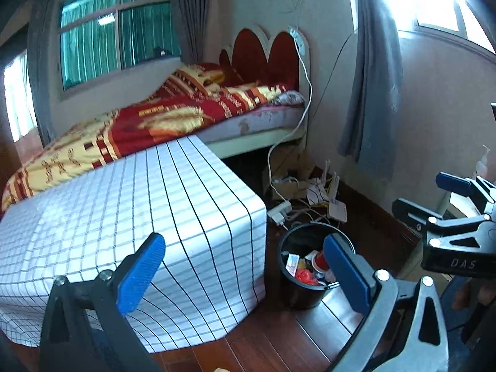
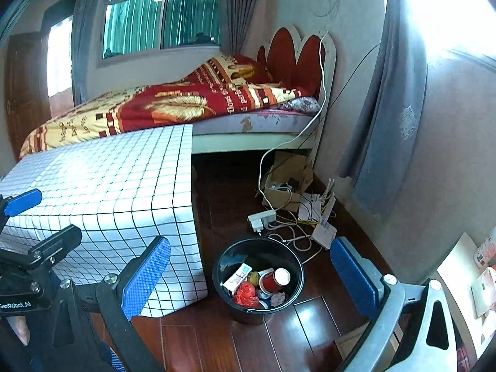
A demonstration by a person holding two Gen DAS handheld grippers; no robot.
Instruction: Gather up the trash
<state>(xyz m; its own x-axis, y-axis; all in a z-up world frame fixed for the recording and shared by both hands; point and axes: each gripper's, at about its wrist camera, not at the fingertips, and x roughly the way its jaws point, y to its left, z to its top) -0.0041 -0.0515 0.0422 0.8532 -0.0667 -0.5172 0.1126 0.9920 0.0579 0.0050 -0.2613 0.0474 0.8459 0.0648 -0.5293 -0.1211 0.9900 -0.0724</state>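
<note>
A black trash bin (image 1: 302, 291) (image 2: 291, 263) stands on the wooden floor beside the checked table. It holds trash: a red paper cup (image 2: 274, 279), a red crumpled bag (image 2: 245, 293), a small carton (image 2: 237, 277) and crumpled paper. My left gripper (image 1: 245, 272) is open and empty, held above the table corner and the bin. My right gripper (image 2: 251, 279) is open and empty, above and in front of the bin. The right gripper also shows at the right edge of the left wrist view (image 1: 434, 204). The left gripper shows at the left edge of the right wrist view (image 2: 40, 217).
A table with a white checked cloth (image 1: 124, 204) (image 2: 102, 183) stands left of the bin. A bed (image 2: 186, 105) lies behind it. A power strip (image 2: 262, 217), cables, a router (image 2: 324, 232) and a cardboard box (image 2: 288, 183) lie on the floor by the wall.
</note>
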